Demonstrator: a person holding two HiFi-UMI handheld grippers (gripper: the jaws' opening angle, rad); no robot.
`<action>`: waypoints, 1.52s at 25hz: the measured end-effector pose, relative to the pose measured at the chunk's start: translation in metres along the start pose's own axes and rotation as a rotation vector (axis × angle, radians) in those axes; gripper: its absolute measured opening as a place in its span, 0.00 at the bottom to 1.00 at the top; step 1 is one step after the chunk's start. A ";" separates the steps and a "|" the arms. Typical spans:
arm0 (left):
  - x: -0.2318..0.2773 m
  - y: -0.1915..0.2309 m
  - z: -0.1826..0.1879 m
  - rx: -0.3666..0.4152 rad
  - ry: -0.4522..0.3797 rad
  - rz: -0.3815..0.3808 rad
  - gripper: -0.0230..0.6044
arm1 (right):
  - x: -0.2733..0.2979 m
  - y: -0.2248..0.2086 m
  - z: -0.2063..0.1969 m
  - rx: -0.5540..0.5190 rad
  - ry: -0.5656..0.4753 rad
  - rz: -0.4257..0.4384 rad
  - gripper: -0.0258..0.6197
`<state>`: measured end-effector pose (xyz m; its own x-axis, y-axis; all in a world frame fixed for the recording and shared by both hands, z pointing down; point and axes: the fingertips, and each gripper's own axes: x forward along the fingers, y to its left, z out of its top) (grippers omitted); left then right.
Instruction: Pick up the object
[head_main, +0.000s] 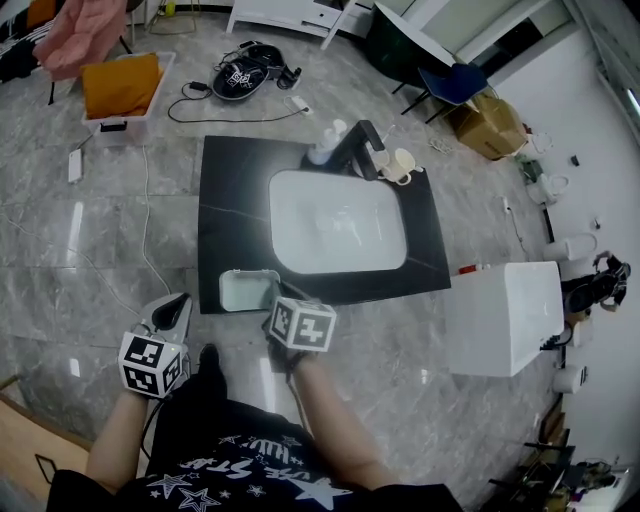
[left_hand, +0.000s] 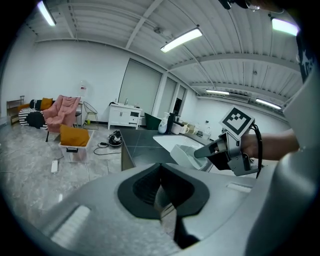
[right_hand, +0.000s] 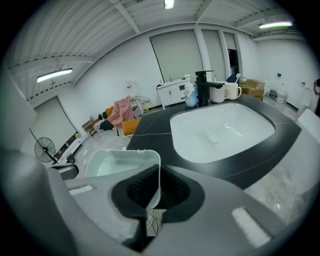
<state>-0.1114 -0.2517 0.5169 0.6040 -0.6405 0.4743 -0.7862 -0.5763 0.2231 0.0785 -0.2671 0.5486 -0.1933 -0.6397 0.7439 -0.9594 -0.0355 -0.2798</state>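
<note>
A pale green, shallow plastic tray (head_main: 245, 290) sits at the near left corner of the black countertop (head_main: 230, 190). My right gripper (head_main: 275, 300) is at the tray's right wall. In the right gripper view the thin wall of the tray (right_hand: 117, 162) runs between the jaws, and my right gripper (right_hand: 152, 192) is shut on it. My left gripper (head_main: 178, 308) hangs off the counter's near left corner, away from the tray. Its jaws are together with nothing between them (left_hand: 162, 200). The left gripper view shows the tray (left_hand: 184, 156) and the right gripper (left_hand: 212, 149) at its rim.
A white sink (head_main: 335, 225) fills the counter's middle, with a black faucet (head_main: 355, 145), a bottle and mugs (head_main: 400, 165) behind it. A white cabinet (head_main: 505, 315) stands to the right. On the floor are a bin with an orange cushion (head_main: 120, 85) and cables (head_main: 235, 80).
</note>
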 end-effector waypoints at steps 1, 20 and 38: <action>-0.003 -0.006 -0.001 0.005 -0.003 -0.003 0.05 | -0.006 -0.001 -0.004 -0.001 -0.004 0.005 0.06; -0.068 -0.123 -0.059 0.046 -0.013 -0.008 0.05 | -0.114 -0.038 -0.094 -0.020 -0.063 0.037 0.06; -0.153 -0.217 -0.109 0.065 -0.061 0.058 0.05 | -0.225 -0.074 -0.195 -0.043 -0.088 0.047 0.06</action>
<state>-0.0470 0.0266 0.4892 0.5658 -0.7024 0.4319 -0.8114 -0.5675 0.1401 0.1533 0.0290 0.5205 -0.2215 -0.7050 0.6737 -0.9579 0.0279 -0.2857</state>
